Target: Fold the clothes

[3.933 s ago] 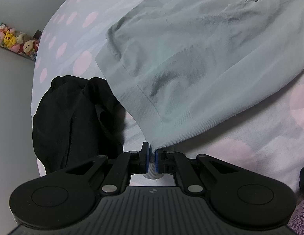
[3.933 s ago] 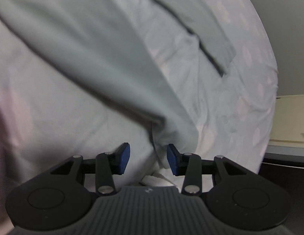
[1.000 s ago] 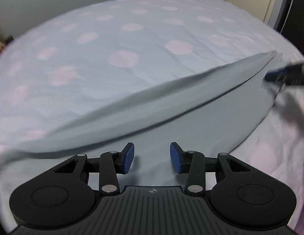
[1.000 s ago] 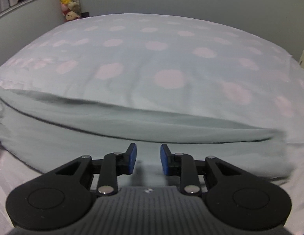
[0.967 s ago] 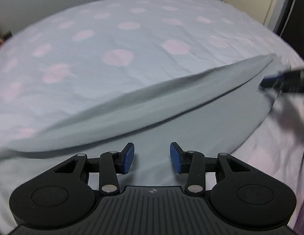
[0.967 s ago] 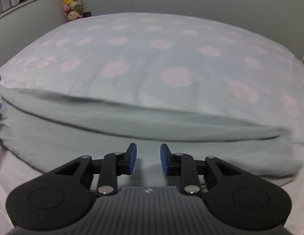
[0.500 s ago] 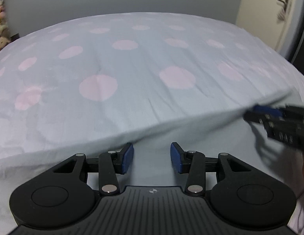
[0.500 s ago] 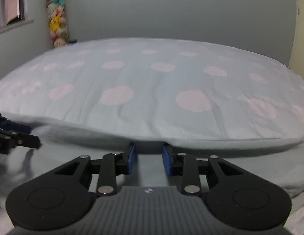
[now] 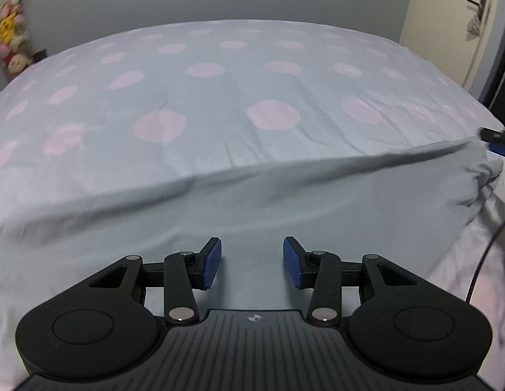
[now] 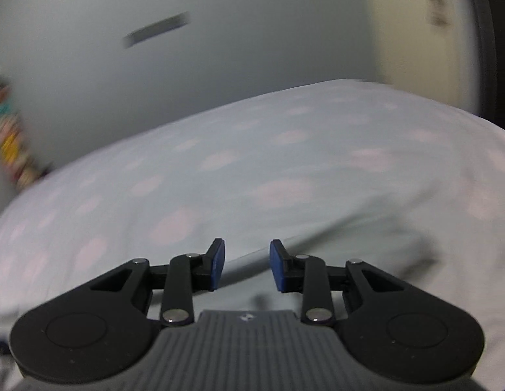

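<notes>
A bed (image 9: 219, 97) in pale sheet with pink dots fills the room, a door (image 9: 447, 26) off to one side. The grey garment (image 9: 252, 202) lies flat across its near edge. The left gripper (image 9: 252, 262) hangs over it, fingers apart and empty; the right gripper (image 10: 246, 265) likewise, its view blurred

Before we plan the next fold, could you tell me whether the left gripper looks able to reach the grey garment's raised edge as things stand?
Probably yes: the left gripper is open above the grey garment, with nothing between it and the edge.
</notes>
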Action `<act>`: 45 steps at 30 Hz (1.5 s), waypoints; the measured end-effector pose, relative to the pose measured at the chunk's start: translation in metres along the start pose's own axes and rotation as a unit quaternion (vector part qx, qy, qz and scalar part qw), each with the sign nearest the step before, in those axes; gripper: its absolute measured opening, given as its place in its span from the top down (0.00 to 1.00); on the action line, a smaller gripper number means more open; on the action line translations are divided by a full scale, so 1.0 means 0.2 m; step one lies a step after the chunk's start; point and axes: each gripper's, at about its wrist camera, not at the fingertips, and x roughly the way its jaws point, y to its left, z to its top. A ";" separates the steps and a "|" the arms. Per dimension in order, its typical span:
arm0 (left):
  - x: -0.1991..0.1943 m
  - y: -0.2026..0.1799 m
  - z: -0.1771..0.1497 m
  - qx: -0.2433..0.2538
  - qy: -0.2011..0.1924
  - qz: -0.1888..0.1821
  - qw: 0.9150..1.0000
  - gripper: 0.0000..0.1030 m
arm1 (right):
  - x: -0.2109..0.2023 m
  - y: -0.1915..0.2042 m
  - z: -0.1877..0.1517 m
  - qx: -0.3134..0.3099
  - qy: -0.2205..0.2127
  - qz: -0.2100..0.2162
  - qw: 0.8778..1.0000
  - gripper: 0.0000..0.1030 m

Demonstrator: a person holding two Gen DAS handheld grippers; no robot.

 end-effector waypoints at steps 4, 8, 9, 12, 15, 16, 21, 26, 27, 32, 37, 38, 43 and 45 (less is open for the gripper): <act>-0.09 -0.03 -0.05 -0.018 0.008 0.008 1.000 0.61 | -0.08 -0.27 0.03 0.086 -0.029 -0.078 0.993 0.65; -0.15 -0.08 -0.07 -0.012 0.017 0.020 1.000 0.61 | -0.02 -0.44 -0.01 0.170 0.002 -0.073 0.983 0.66; -0.16 -0.09 -0.07 -0.008 0.018 0.022 1.000 0.61 | 0.00 -0.47 -0.02 0.186 0.007 -0.071 0.980 0.66; -0.17 -0.13 -0.06 0.000 0.022 0.026 0.999 0.60 | 0.05 -0.54 -0.03 0.214 0.014 -0.065 0.975 0.66; -0.15 -0.16 -0.06 -0.002 0.028 0.026 0.999 0.60 | 0.10 -0.59 -0.04 0.238 0.015 -0.048 0.970 0.66; -0.14 -0.17 -0.06 -0.002 0.030 0.025 0.999 0.60 | 0.12 -0.60 -0.04 0.244 0.014 -0.041 0.969 0.73; -0.11 -0.22 -0.07 -0.003 0.036 0.020 0.999 0.60 | 0.13 -0.62 -0.04 0.236 0.008 -0.054 0.970 0.92; -0.11 -0.20 -0.09 -0.013 0.042 0.025 0.999 0.60 | 0.15 -0.65 -0.06 0.225 0.013 -0.078 0.971 0.92; -0.12 -0.18 -0.10 -0.018 0.043 0.028 0.999 0.60 | 0.15 -0.66 -0.06 0.223 0.014 -0.083 0.971 0.92; -0.18 -0.09 -0.15 -0.041 0.043 0.043 0.997 0.59 | 0.11 -0.60 -0.03 0.193 -0.013 -0.075 0.978 0.78; -0.25 0.00 -0.18 -0.060 0.037 0.058 0.996 0.57 | 0.02 -0.47 0.03 0.133 -0.054 -0.043 0.989 0.77; -0.25 0.01 -0.18 -0.062 0.037 0.058 0.996 0.57 | 0.02 -0.43 0.03 0.118 -0.055 -0.031 0.991 0.78; -0.28 0.06 -0.19 -0.066 0.034 0.062 0.995 0.56 | 0.15 -0.22 -0.01 0.017 0.022 0.022 0.999 0.83; -0.30 0.09 -0.20 -0.075 0.032 0.064 0.995 0.56 | 0.21 -0.15 -0.05 -0.022 0.049 0.026 0.998 0.83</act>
